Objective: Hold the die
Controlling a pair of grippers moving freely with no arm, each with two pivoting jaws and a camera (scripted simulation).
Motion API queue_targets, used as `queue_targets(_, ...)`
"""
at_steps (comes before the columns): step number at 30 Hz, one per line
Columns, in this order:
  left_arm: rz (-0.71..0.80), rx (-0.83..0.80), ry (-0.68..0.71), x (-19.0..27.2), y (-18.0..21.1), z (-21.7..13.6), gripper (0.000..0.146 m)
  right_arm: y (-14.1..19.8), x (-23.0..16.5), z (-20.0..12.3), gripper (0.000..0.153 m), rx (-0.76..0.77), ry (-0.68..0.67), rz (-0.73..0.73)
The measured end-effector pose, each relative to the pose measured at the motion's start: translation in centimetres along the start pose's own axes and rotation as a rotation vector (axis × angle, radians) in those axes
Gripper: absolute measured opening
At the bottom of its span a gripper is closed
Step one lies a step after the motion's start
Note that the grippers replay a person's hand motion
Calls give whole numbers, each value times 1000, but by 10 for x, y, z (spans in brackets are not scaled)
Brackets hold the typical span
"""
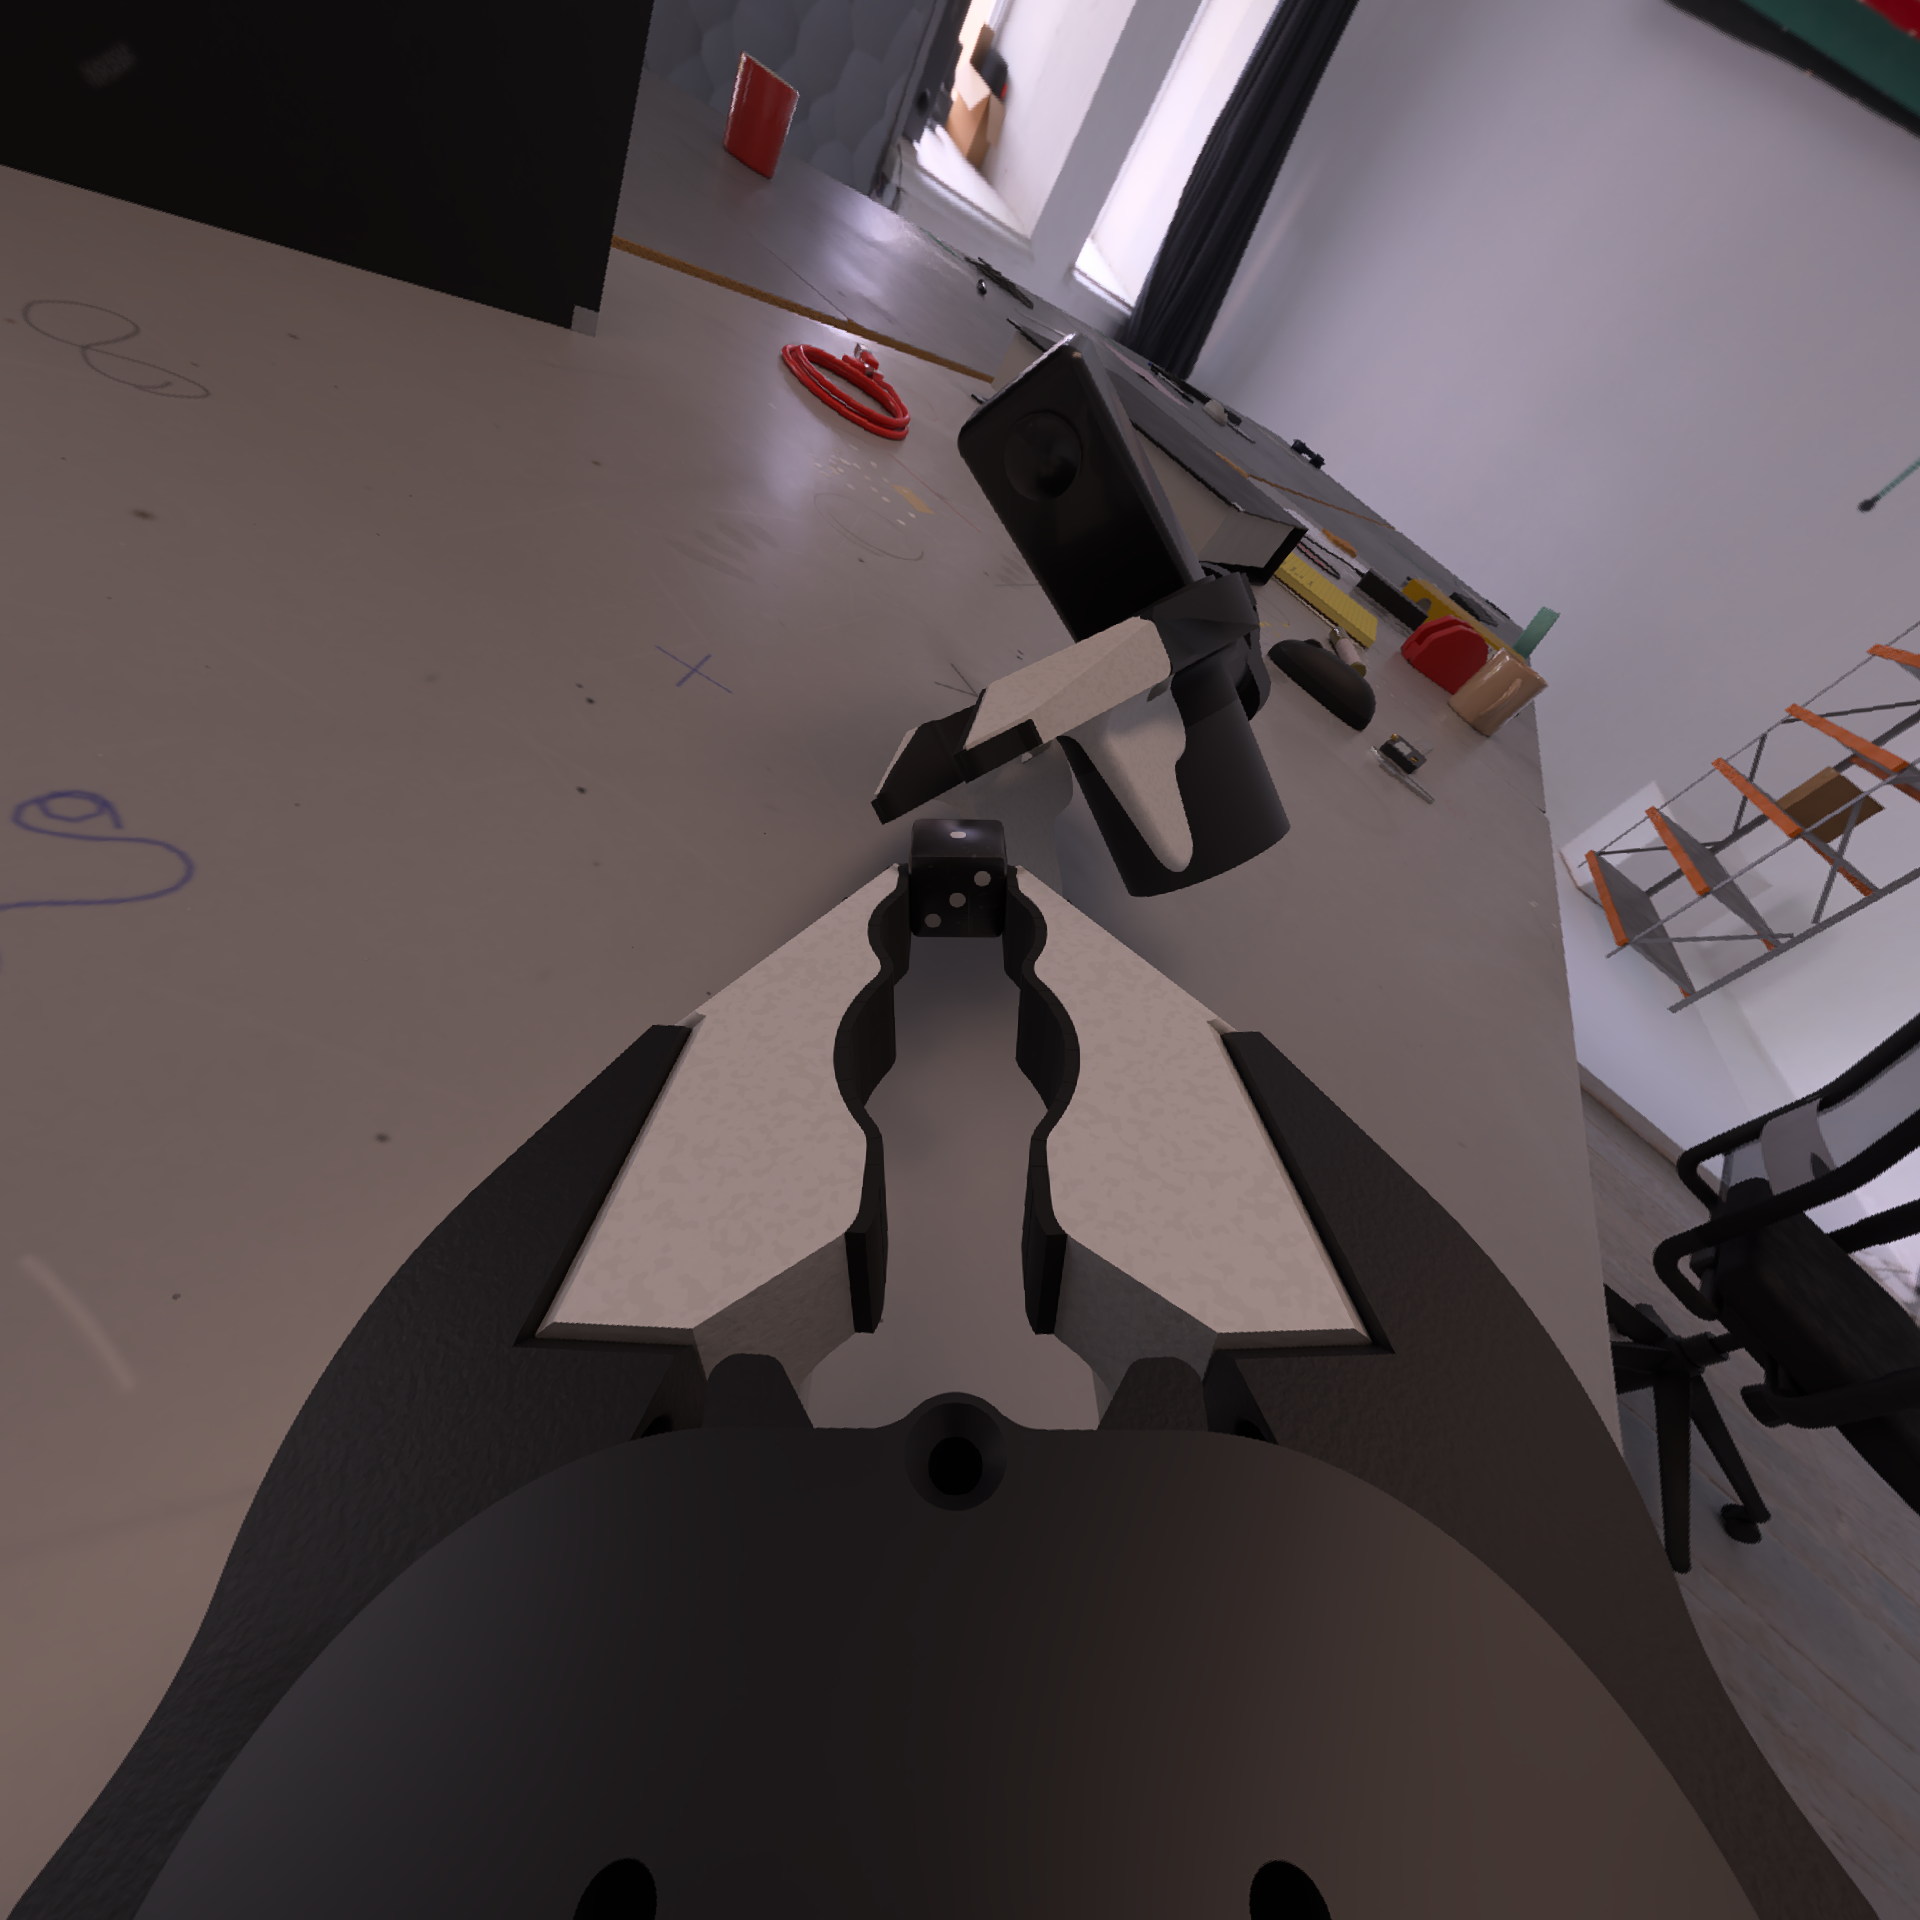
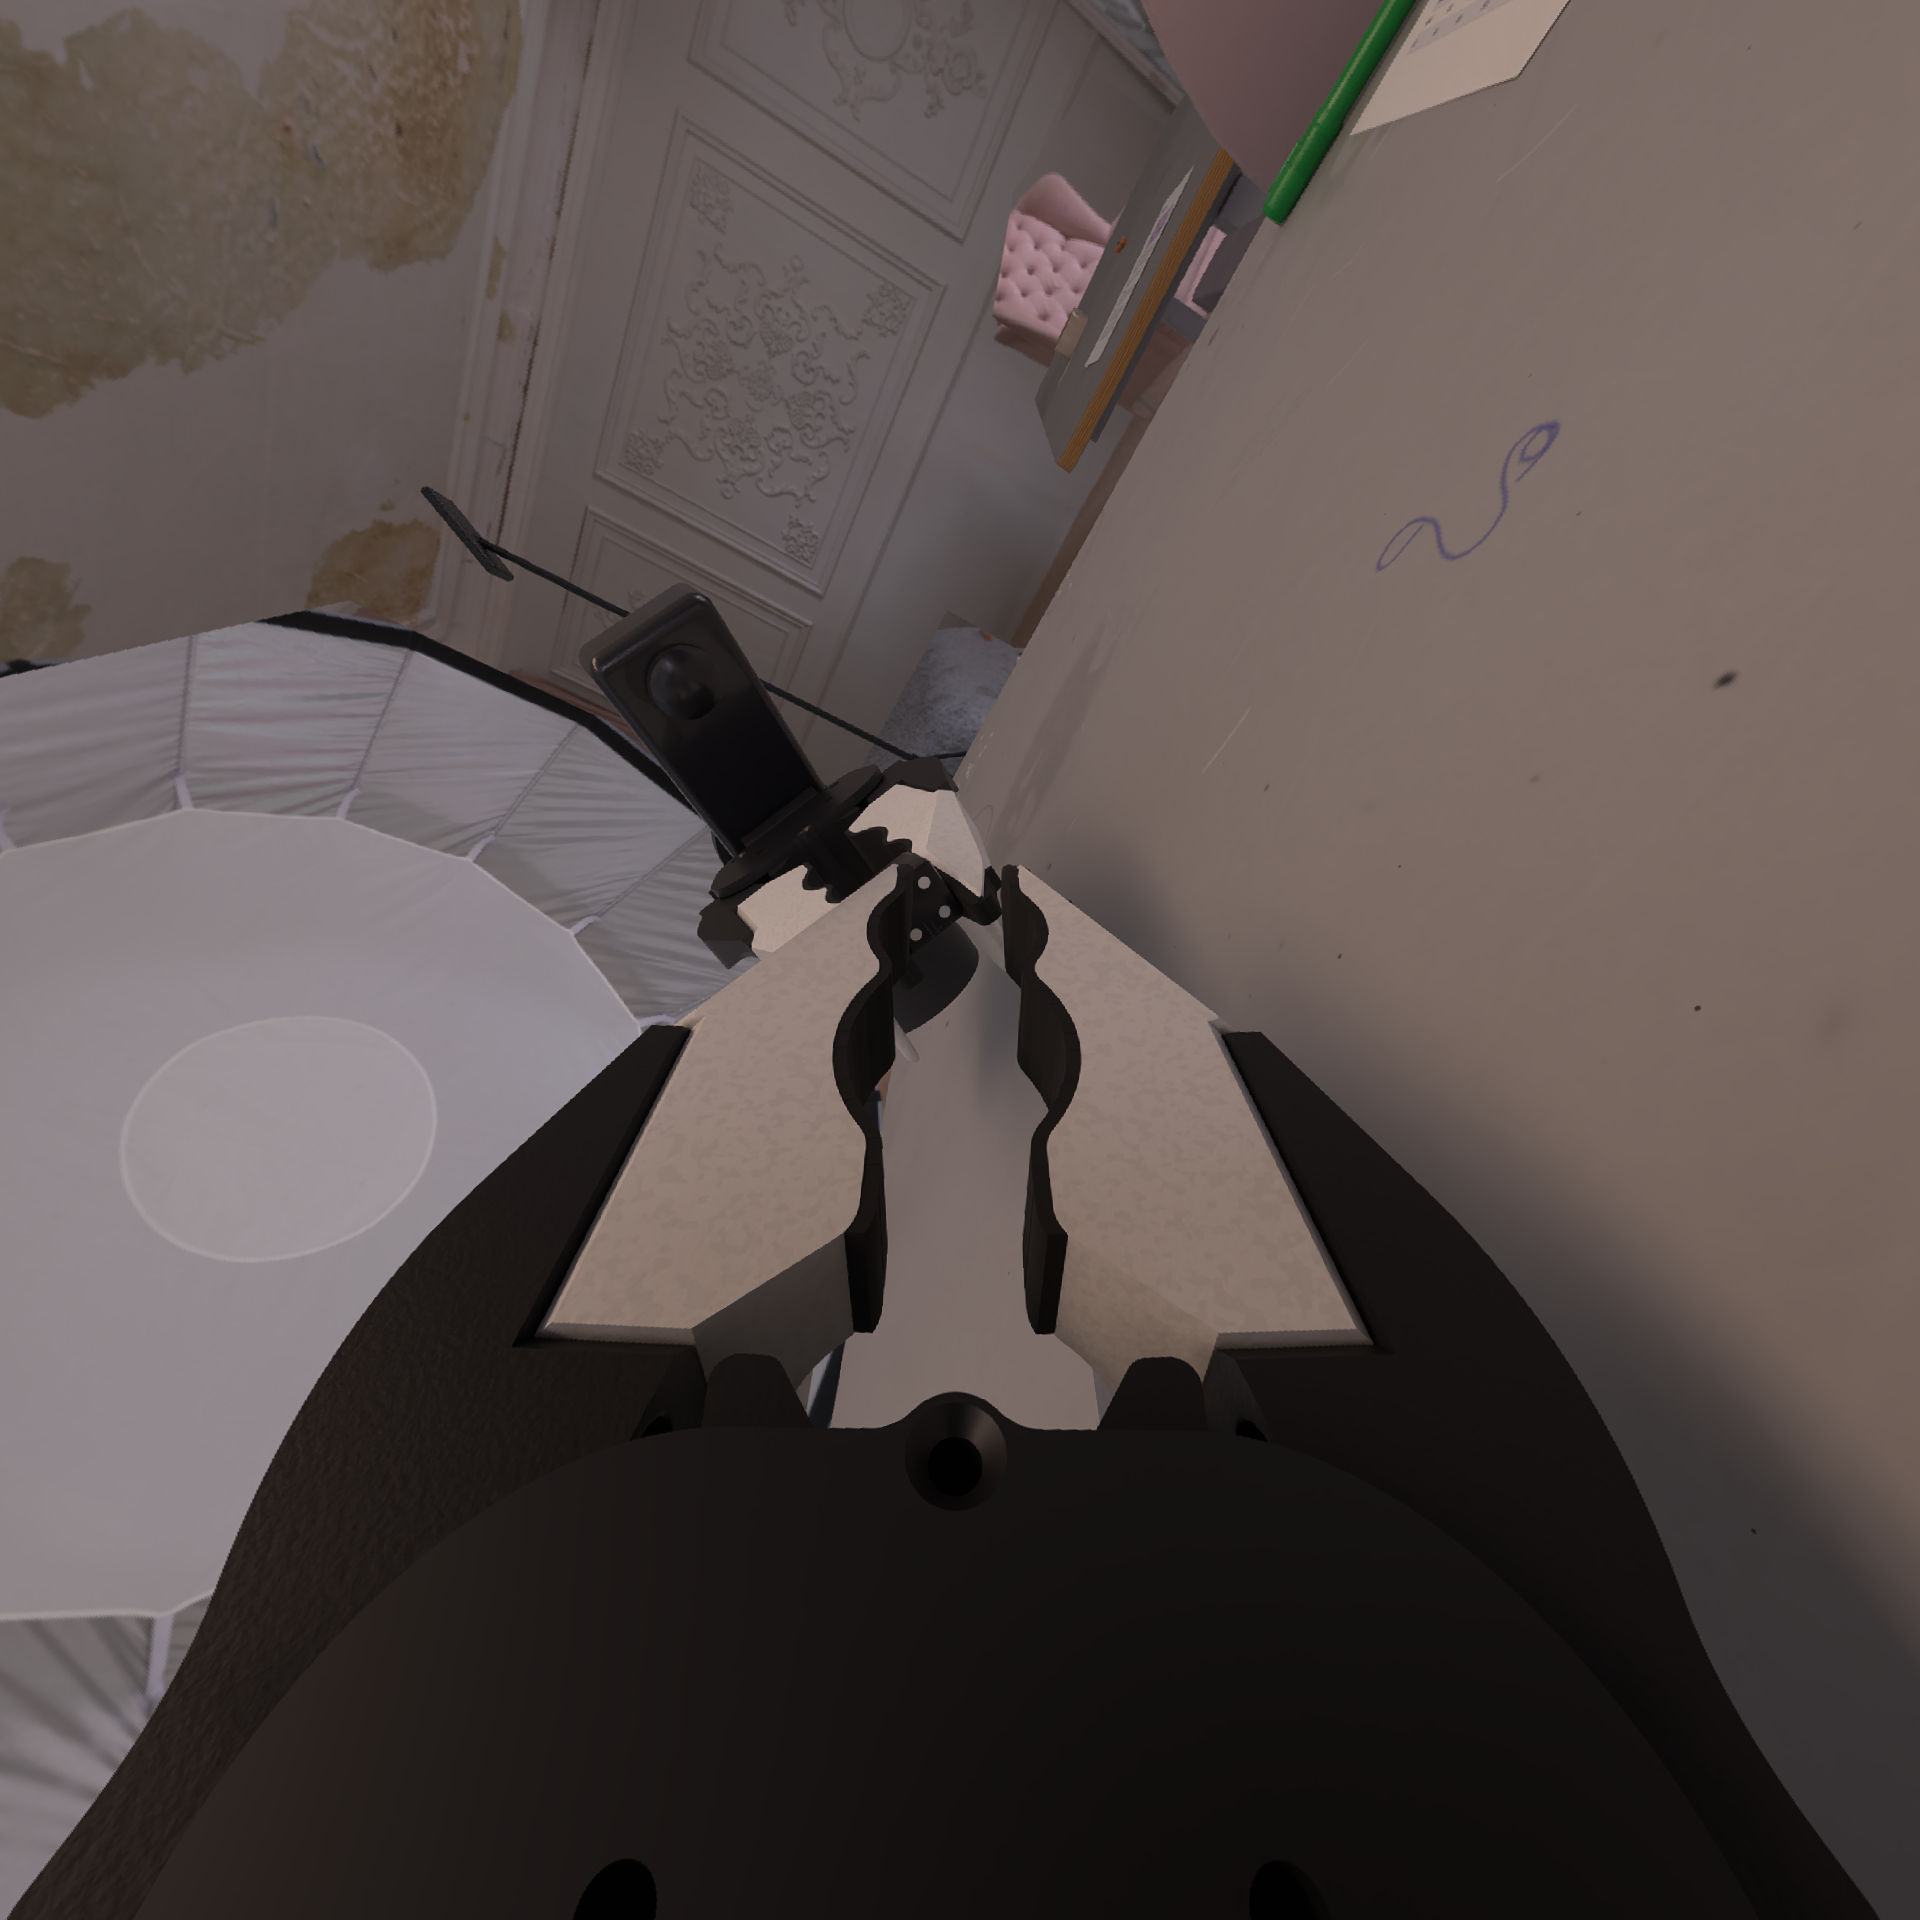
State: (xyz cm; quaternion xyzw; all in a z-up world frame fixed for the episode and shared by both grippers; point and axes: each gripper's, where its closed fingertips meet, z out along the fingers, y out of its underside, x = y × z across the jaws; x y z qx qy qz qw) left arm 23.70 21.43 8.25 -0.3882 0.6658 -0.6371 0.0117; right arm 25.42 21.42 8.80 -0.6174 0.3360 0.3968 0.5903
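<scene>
Die [image 1: 957, 881], black with white pips, sits pinched between the fingertips of the left gripper [image 1: 957, 891], lifted off the grey table [image 1: 416, 675]. Just beyond it hangs the right gripper [image 1: 940, 764], one dark-tipped finger reaching close over the die. A red cable coil [image 1: 847, 390] lies farther back. From the right wrist view, the right gripper [image 2: 951, 902] has its jaws parted, the die [image 2: 928, 906] showing near its left fingertip, gripped by the left gripper [image 2: 831, 873] opposite; whether the right fingers touch it, I cannot tell.
</scene>
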Motion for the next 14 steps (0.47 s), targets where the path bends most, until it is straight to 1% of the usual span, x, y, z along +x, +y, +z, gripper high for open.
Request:
queue_targets(5,-40,1,9,-2,2,0,16,1,3,0,17,-4,13,8)
queue_targets(7,-161,2,22,-5,4,1,16,1,7,1,17,-10,39,25)
queue_targets(10,-393,52,98,-9,3,0,16,-1,11,3,18,-10,57,51)
queue_targets(11,-454,76,130,-10,0,-1,16,-3,12,3,20,-7,63,54)
queue_targets(14,-577,134,196,-10,-5,-5,16,-8,12,3,35,9,64,63)
